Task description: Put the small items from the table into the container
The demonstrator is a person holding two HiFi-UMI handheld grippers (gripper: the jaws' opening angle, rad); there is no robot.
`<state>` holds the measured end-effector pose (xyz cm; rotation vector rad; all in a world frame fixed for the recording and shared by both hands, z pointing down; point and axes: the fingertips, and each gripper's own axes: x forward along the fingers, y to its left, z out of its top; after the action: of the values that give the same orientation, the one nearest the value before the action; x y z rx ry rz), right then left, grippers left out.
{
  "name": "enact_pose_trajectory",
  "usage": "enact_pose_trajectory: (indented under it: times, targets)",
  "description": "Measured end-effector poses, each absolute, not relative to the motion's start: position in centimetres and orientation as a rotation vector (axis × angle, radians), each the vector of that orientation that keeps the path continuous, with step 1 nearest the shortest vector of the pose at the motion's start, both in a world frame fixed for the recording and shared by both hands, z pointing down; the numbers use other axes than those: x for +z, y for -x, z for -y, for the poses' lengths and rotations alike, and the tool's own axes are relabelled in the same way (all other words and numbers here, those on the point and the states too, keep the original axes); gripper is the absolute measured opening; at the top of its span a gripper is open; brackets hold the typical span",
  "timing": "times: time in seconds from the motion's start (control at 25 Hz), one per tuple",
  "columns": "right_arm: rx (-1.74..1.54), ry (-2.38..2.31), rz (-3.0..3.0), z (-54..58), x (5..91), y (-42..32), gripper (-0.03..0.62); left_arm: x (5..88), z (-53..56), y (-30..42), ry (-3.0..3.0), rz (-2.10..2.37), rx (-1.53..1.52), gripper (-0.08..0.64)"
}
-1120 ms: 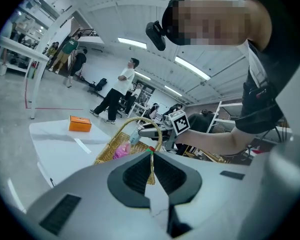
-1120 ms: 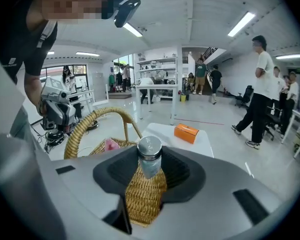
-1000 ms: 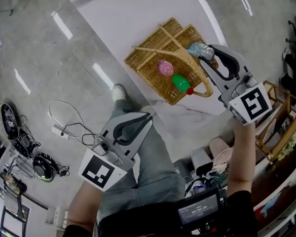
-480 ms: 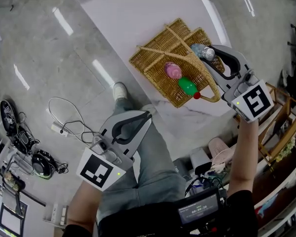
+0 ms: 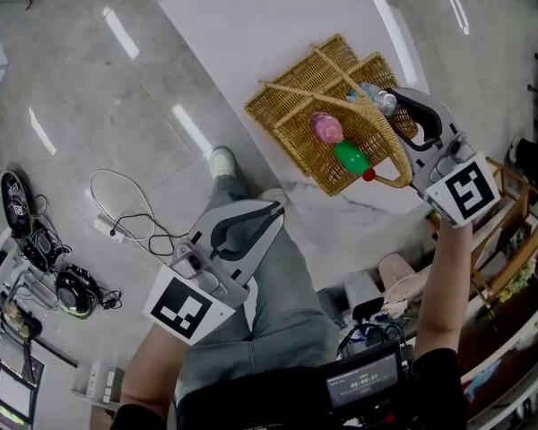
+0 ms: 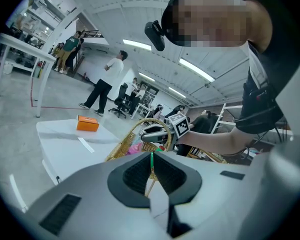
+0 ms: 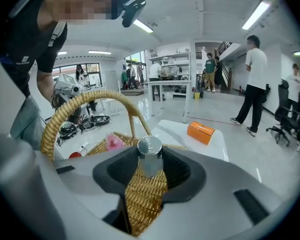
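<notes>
A wicker basket (image 5: 291, 124) with a hoop handle (image 7: 75, 109) stands on the white table (image 5: 251, 34). Inside it lie a pink item (image 5: 325, 128) and a green item (image 5: 350, 158) with a red tip. My right gripper (image 5: 386, 101) hovers over the basket's right side, shut on a small clear bottle (image 5: 374, 97). The bottle's silver cap (image 7: 149, 146) shows between the jaws in the right gripper view. My left gripper (image 5: 269, 211) is shut and empty, held low in front of the table over the person's leg. It points toward the basket (image 6: 121, 149).
An orange box (image 7: 200, 132) and a thin white strip (image 6: 85, 145) lie on the far part of the table. Cables and gear (image 5: 72, 285) lie on the floor at the left. A wooden chair (image 5: 511, 231) stands at the right. People stand in the background.
The right gripper with the bottle has edged slightly further in over the basket. The left gripper has stayed where it was. The head view has shifted a little.
</notes>
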<state>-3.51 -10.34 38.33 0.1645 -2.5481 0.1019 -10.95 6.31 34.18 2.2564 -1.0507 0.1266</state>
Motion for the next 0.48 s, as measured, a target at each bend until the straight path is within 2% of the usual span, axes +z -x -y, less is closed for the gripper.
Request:
enact_pose_trajectory:
  times: [0.48]
  targets:
    - [0.159, -0.184, 2.581, 10.43, 38.24, 3.26, 0.161, 34.45, -6.76, 10.90, -2.241, 1.059, 0.129, 0.005]
